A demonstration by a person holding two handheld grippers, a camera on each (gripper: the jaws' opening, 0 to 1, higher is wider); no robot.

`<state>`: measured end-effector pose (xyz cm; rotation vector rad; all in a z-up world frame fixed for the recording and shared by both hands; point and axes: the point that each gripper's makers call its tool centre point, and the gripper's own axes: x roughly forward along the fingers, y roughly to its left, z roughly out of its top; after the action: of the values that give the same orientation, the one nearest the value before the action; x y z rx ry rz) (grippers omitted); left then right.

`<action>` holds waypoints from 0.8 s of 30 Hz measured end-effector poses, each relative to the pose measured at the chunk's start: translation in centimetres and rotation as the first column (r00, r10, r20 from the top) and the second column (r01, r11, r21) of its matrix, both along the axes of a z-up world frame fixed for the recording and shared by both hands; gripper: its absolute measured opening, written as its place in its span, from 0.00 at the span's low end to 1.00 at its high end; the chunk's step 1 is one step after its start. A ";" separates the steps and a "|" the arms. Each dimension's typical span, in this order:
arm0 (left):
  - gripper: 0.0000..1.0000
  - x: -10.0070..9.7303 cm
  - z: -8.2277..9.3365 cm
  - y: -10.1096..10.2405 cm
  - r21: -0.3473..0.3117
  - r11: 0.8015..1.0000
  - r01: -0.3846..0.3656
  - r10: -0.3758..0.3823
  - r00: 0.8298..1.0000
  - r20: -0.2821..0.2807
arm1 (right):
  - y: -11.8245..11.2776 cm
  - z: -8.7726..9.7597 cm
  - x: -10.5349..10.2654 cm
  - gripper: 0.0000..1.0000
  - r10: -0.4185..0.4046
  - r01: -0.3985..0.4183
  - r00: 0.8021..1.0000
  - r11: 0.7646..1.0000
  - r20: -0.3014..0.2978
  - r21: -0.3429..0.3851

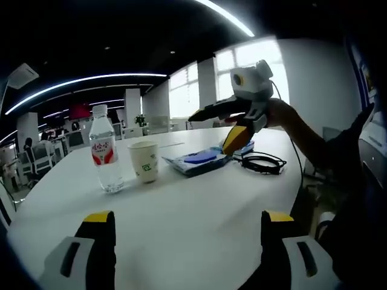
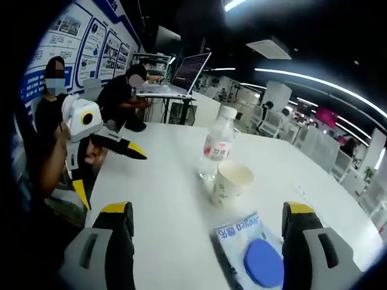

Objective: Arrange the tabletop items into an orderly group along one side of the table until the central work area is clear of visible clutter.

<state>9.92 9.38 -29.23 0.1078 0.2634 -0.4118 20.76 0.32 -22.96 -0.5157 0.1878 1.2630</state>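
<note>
Both grippers spread wide over white counter (image 1: pixel 181 223), holding nothing.
Left gripper (image 1: pixel 187 238), right gripper (image 2: pixel 208 232): clear plastic water bottle (image 1: pixel 106 151) just beside white paper cup (image 1: pixel 145 161); blue wipes pack (image 2: pixel 251 254) near; black cable (image 1: pixel 263 162) beyond.

Open-plan office. Long ceiling light strips (image 1: pixel 84 81) are glowing over rows of desks and chairs (image 1: pixel 42 154); big windows (image 1: pixel 199 90) are letting in daylight. Seated people (image 2: pixel 124 93) are working at an open laptop (image 2: pixel 175 78) (blue-and-white wall posters (image 2: pixel 84 39) hanging behind them).
</note>
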 end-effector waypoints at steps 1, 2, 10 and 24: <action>1.00 0.0 0.1 0.1 -0.004 1.000 -0.002 0.002 1.000 0.000 | -0.5 0.0 -0.1 1.00 -0.004 0.004 1.000 1.000 0.001 0.001; 1.00 0.0 0.1 0.3 -0.005 1.000 -0.006 0.006 1.000 0.002 | -1.1 -0.2 0.1 1.00 -0.019 0.019 1.000 1.000 -0.004 -0.006; 1.00 0.2 0.9 1.6 -0.020 0.999 -0.025 0.025 1.000 0.006 | -4.6 -0.3 1.3 1.00 -0.108 0.109 0.994 0.994 -0.032 0.017; 1.00 0.6 1.1 1.5 -0.002 1.000 -0.009 0.009 1.000 0.010 | -9.1 -0.1 1.2 1.00 -0.183 0.185 0.983 0.981 -0.037 0.059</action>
<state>10.48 10.91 -28.16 0.1063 0.2536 -0.4027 21.92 -8.81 -23.05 -0.4152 0.2164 1.0936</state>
